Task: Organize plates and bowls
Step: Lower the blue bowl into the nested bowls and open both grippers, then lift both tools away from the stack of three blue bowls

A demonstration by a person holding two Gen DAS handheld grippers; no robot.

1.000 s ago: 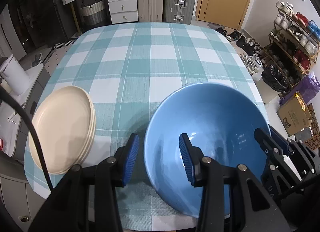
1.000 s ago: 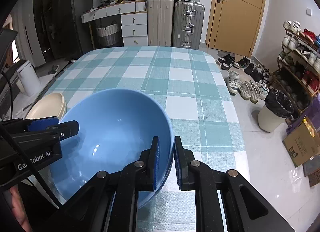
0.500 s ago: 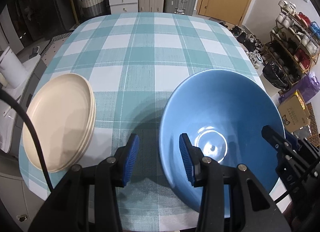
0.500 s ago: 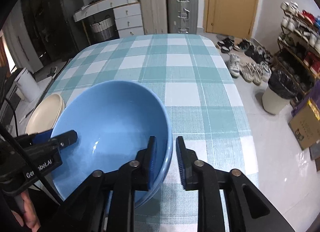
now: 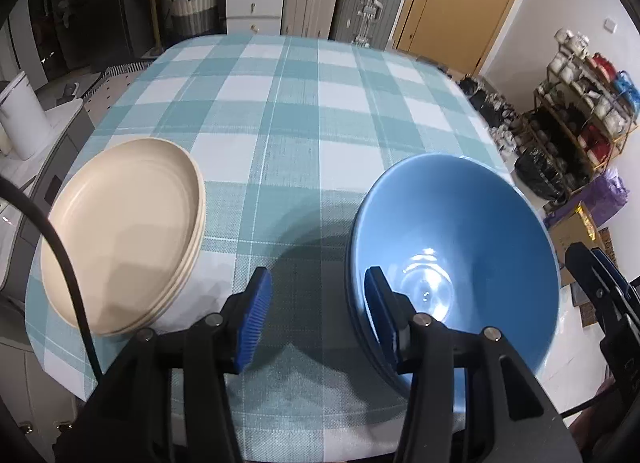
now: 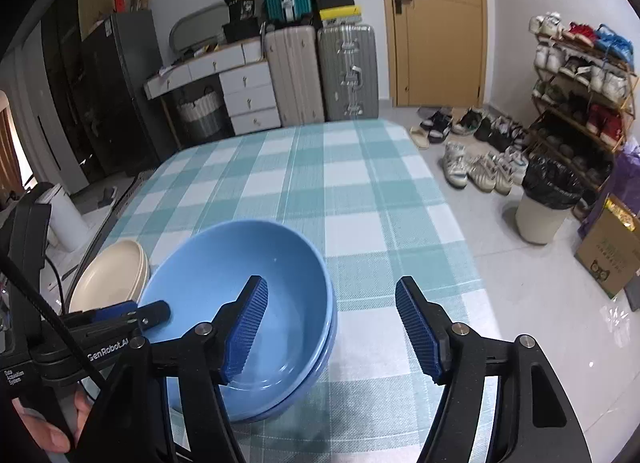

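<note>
Released since a second ago, the blue bowl (image 6: pixel 240 303) now sits nested on another blue bowl on the checked surface (image 6: pixel 360 191), and the right gripper (image 6: pixel 332 327) has just been opening, its fingers wide and empty above the rim. Left gripper (image 5: pixel 316 311) fingers are parted, one over the bowl's edge, gripping nothing. Cream plates (image 5: pixel 124 239) lie stacked just left
</note>
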